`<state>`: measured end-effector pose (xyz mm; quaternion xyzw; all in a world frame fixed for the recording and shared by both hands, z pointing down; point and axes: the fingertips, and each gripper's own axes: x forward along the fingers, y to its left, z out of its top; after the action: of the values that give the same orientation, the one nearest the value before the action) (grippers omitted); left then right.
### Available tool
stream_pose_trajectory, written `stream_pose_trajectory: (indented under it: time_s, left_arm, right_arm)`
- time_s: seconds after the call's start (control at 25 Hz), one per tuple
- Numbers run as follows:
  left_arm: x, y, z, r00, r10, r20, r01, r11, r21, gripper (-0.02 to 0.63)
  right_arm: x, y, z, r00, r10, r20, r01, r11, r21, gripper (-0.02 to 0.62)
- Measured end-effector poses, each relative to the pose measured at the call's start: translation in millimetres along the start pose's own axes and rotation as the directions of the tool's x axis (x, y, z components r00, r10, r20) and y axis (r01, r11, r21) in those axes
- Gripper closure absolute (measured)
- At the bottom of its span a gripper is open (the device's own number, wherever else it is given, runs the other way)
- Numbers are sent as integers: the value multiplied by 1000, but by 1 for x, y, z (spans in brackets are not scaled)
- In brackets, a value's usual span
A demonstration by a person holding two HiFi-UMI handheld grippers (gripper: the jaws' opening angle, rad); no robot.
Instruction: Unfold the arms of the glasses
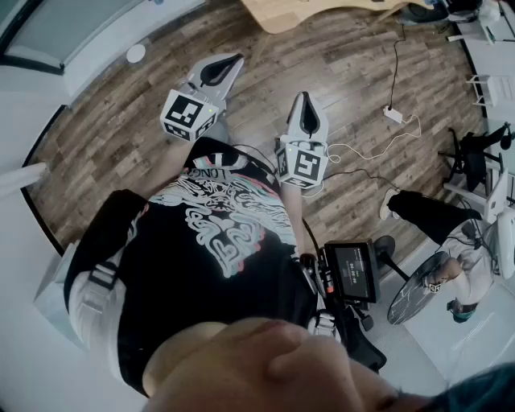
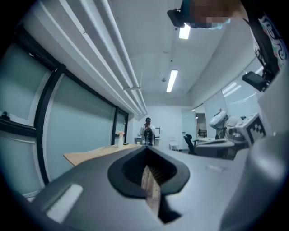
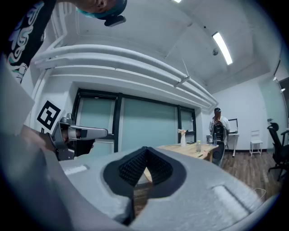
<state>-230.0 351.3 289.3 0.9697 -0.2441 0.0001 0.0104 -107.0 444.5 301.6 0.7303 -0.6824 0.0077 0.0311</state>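
No glasses show in any view. In the head view both grippers are held out in front of the person's chest, over a wooden floor. My left gripper points up and to the right, its jaws closed together with nothing between them. My right gripper points straight ahead, also closed and empty. In the left gripper view my left gripper has its jaws meeting at the tip. The right gripper view shows my right gripper the same way, with the left gripper's marker cube at the left.
A light wooden table stands ahead, with a vase and a bottle on it. A person stands beyond it. A power strip and cable lie on the floor. A monitor on a stand and an office chair are at the right.
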Motion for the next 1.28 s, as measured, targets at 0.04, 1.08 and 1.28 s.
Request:
stream_pose_trajectory:
  time_s: [0.04, 1.08, 1.28]
  left_arm:
    - [-1, 1, 0, 1000, 6, 2, -6, 1000, -1, 620]
    - [-5, 13, -24, 994, 90, -65, -92, 995, -32, 620]
    - [4, 19, -30, 991, 104, -87, -109, 993, -54, 620]
  right_arm:
    - [0, 0, 0, 1000, 1, 0, -1, 1000, -1, 597]
    - [-7, -6, -3, 1000, -12, 19, 13, 1000, -15, 597]
    - [-5, -19, 0, 999, -26, 26, 27, 999, -18, 597]
